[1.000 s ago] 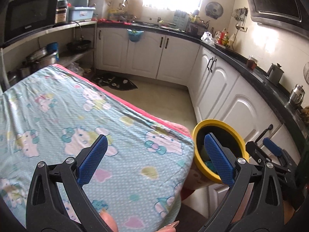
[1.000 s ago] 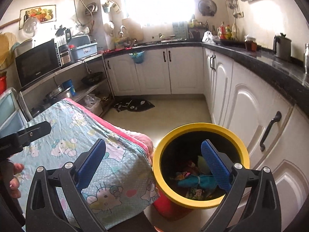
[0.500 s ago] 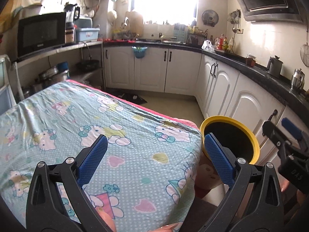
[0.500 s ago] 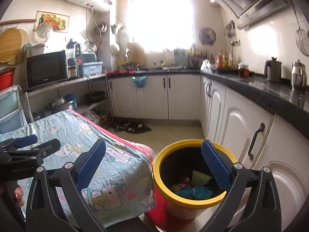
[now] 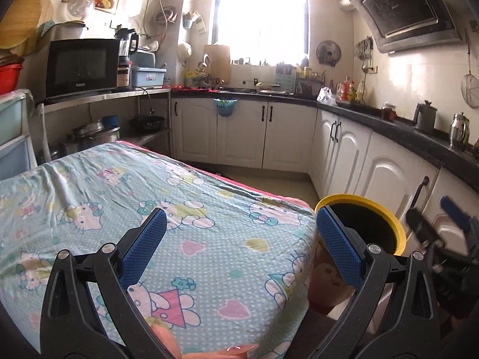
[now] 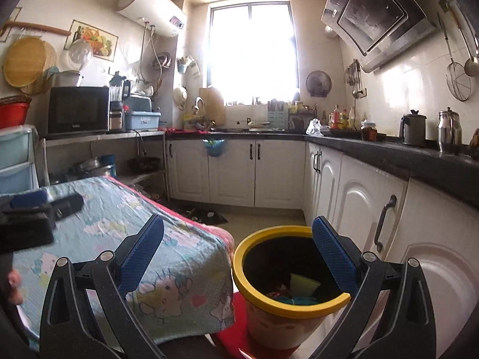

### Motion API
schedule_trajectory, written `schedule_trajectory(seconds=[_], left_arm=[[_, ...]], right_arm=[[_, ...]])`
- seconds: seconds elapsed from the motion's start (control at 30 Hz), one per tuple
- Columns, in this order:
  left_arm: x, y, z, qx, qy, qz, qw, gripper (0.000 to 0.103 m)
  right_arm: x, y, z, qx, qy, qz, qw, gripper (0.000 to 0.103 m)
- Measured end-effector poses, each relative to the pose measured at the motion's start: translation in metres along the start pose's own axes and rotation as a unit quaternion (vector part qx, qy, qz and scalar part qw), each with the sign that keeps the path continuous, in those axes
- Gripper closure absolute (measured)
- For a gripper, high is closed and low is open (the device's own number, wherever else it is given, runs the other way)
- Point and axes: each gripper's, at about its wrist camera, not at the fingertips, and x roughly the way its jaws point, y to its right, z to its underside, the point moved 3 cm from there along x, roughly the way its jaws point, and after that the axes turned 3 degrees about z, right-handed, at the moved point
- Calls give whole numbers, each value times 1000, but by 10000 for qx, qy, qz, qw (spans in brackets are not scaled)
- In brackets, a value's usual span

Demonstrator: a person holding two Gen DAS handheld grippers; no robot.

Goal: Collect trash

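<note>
A yellow-rimmed trash bin (image 6: 287, 308) stands on the floor by the table's right corner, with several pieces of trash (image 6: 301, 284) inside; it also shows in the left wrist view (image 5: 386, 212). My left gripper (image 5: 239, 242) is open and empty above the table covered with a Hello Kitty cloth (image 5: 119, 197). My right gripper (image 6: 238, 254) is open and empty, held above and in front of the bin. I see no trash on the cloth.
White cabinets (image 6: 353, 197) under a dark counter (image 6: 389, 152) run along the right and back. A shelf with a microwave (image 5: 80, 65) stands at the left. A dark mat (image 6: 200, 214) lies on the floor beyond the table.
Both grippers have tilted upward and pulled back, so more of the wall and window shows. The bin sits lower in both views. Both stayed open.
</note>
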Motion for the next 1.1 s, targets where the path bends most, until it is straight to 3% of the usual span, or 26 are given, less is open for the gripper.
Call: schedule_trajectory(seconds=[1.1], left_arm=[[1, -4, 3, -97, 12, -20, 10000, 11]], right_arm=[[1, -2, 1, 58, 47, -38, 10000, 6]])
